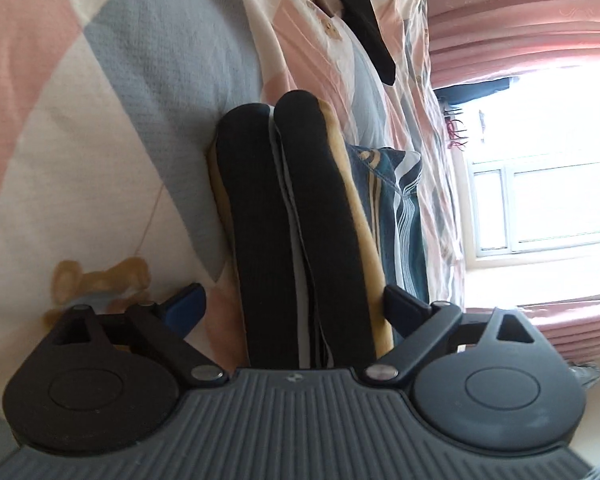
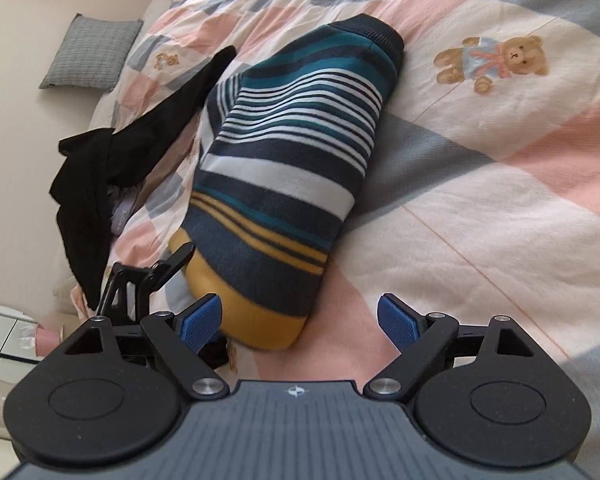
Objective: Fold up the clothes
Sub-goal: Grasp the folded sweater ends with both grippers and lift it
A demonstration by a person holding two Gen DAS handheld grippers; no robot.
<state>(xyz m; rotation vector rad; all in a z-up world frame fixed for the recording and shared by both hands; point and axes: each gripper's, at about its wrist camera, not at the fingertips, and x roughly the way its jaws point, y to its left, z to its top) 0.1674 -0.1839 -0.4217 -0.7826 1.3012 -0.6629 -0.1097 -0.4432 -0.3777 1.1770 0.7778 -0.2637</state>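
A folded striped sweater (image 2: 288, 152), navy, teal, white and yellow, lies on the patchwork bedcover (image 2: 480, 208). In the left wrist view I see it edge-on: two dark folded rolls (image 1: 300, 216) with a yellow hem, running straight between the fingers of my left gripper (image 1: 296, 306). That gripper is open and straddles the folded edge. My right gripper (image 2: 300, 320) is open just in front of the yellow hem, with its left pad (image 2: 202, 320) close to the cloth. One finger of the left gripper (image 2: 176, 260) shows at the sweater's left side.
A black garment (image 2: 100, 184) lies crumpled left of the sweater, and shows as a dark strip (image 1: 364, 12) in the left wrist view. A grey checked pillow (image 2: 92, 52) sits by the wall. Pink curtains (image 1: 520, 20) and a bright window (image 1: 540, 208) are beyond the bed.
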